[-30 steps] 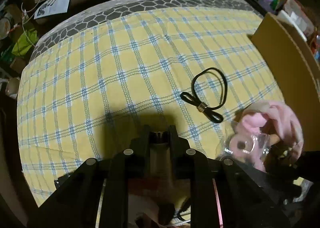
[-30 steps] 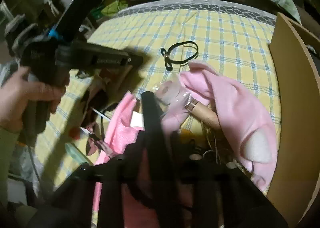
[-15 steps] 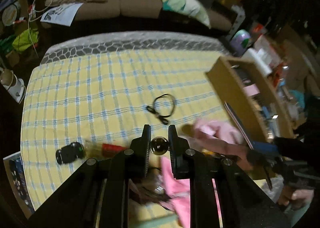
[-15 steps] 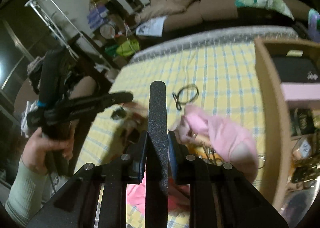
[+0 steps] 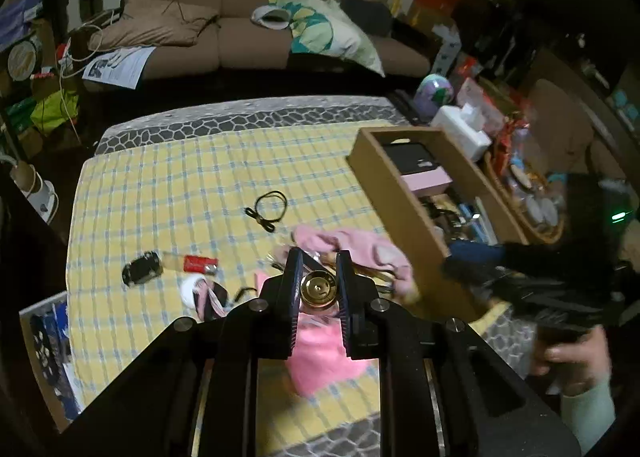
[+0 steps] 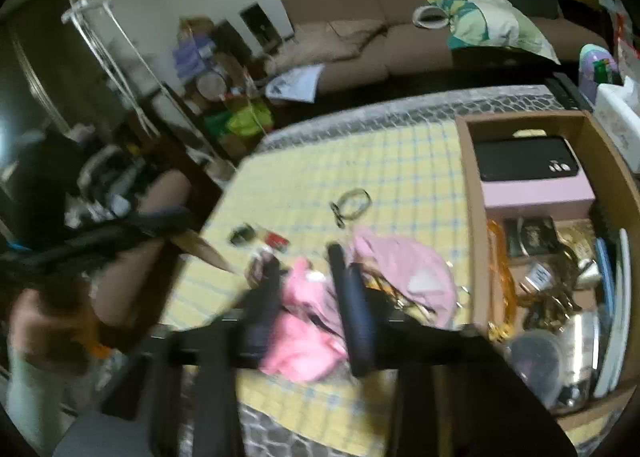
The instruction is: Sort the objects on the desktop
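Between the L gripper (image 5: 318, 275) fingers sits a round gold-topped cap/knob (image 5: 317, 289), pinched and held up over the pink cloth (image 5: 320, 353) on the yellow plaid tablecloth (image 5: 160, 193). R gripper (image 6: 308, 269) is motion-blurred; a long dark flat stick (image 6: 354, 313) lies along one finger, can't tell if clamped or how far apart the tongs are. Just past: second pink garment (image 5: 360, 247), red tube (image 5: 198, 263), small black item (image 5: 142, 272). Farther out, black hair tie (image 5: 267, 209). To the right, cardboard box (image 5: 396, 193) w/ black case on pink box (image 6: 536, 193) plus mixed clutter. Brown sofa (image 5: 248, 17) at back.
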